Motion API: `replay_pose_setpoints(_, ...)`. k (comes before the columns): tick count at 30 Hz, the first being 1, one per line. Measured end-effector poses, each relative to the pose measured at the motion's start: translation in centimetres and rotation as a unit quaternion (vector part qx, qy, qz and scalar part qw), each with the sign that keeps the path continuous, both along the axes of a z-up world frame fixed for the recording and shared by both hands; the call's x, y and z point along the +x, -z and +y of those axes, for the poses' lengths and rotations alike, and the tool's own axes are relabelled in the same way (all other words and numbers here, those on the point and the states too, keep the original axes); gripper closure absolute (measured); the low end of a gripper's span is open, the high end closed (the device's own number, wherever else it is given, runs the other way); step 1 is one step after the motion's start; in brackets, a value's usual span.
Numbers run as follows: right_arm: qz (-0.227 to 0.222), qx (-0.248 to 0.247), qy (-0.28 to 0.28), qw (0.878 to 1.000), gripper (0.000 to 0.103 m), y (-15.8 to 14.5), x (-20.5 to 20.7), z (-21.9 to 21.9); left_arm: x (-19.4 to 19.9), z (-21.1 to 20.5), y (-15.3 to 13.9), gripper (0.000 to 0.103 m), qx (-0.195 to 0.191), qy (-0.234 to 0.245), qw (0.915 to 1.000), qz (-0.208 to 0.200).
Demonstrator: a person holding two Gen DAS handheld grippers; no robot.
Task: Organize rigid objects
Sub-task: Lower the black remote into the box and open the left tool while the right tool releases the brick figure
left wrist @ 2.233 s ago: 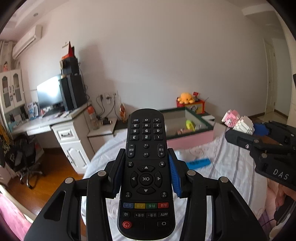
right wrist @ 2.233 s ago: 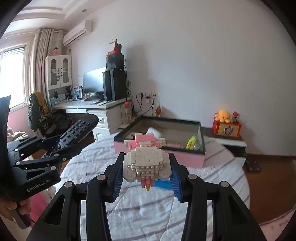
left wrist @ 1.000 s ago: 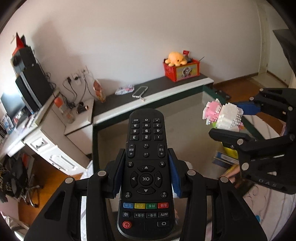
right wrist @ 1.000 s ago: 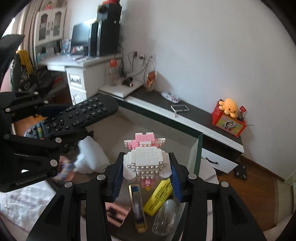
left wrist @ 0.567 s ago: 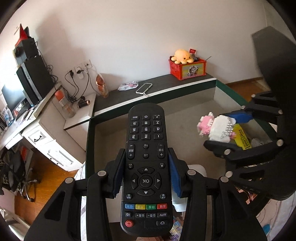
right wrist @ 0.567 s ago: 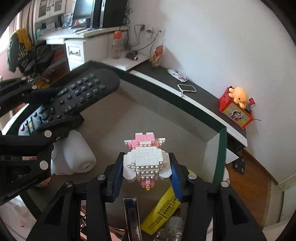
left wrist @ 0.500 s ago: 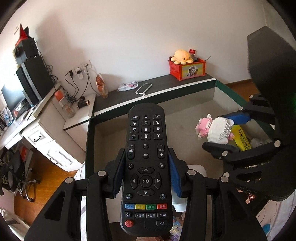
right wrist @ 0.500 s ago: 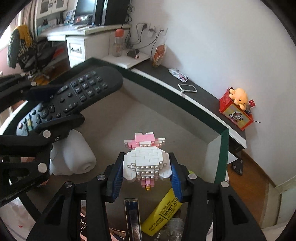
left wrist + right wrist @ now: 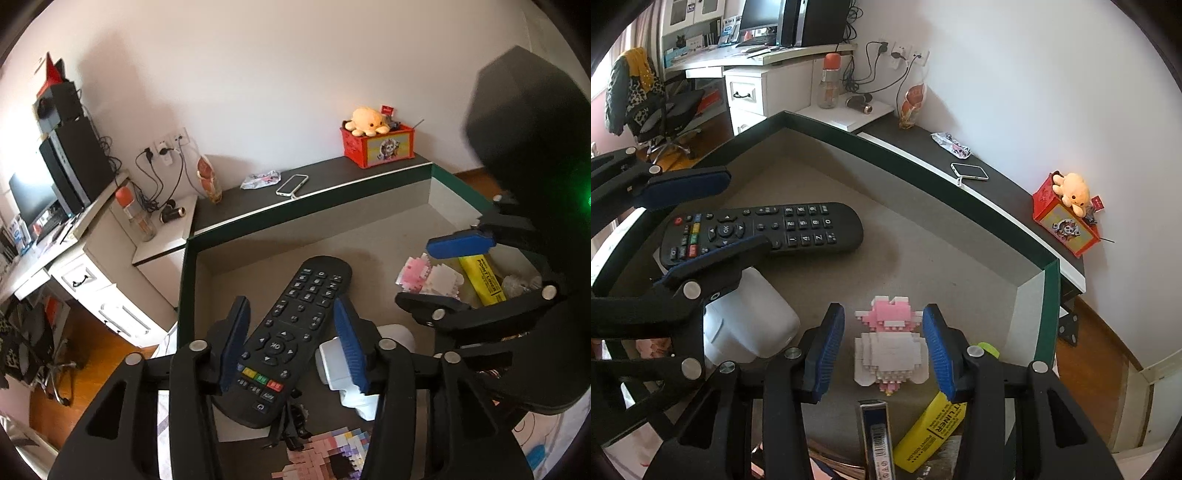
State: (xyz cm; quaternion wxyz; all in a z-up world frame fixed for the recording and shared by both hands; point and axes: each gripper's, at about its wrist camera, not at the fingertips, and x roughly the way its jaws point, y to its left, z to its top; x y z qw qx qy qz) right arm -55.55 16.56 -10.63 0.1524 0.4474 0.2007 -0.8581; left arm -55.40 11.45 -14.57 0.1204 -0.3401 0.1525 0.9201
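A black remote (image 9: 291,332) lies on the grey floor of the green-rimmed box (image 9: 182,280), below my left gripper (image 9: 291,343), whose jaws are open and clear of it. It also shows in the right wrist view (image 9: 764,230). A pink and white brick figure (image 9: 890,347) lies on the box floor between the open jaws of my right gripper (image 9: 884,347), apart from both pads. The figure shows in the left wrist view (image 9: 430,277) under the right gripper (image 9: 443,269).
In the box lie a white rounded object (image 9: 750,325), a yellow highlighter (image 9: 934,432), a dark pen-like item (image 9: 877,435) and a pixel-art card (image 9: 328,454). Behind the box a dark shelf holds a phone (image 9: 969,171) and a red toy box (image 9: 1065,221).
Both grippers lowered into the box and opened. The remote dropped from the left gripper onto the box floor; the brick figure left the right gripper and now lies on the floor.
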Motion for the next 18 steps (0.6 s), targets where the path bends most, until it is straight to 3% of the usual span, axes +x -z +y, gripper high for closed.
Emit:
replay_pose_setpoints(4,0.004,-0.003,0.007,1.000,0.057,-0.3,0.3,0.3,0.3,-0.7,-0.1,0.028,0.012,-0.008,0.9999,0.006)
replay_pose_setpoints(12,0.017,-0.037,0.014,0.999,0.056,-2.5,2.4,1.5,2.6,-1.6,-1.6,0.009,0.042,-0.009,0.9989,0.021)
replay_pose_setpoints(18,0.038,-0.055,0.013,0.998,0.033,-4.4,5.1,2.3,6.7,-2.2,-3.5,0.001,0.041,-0.006,0.9980,0.048)
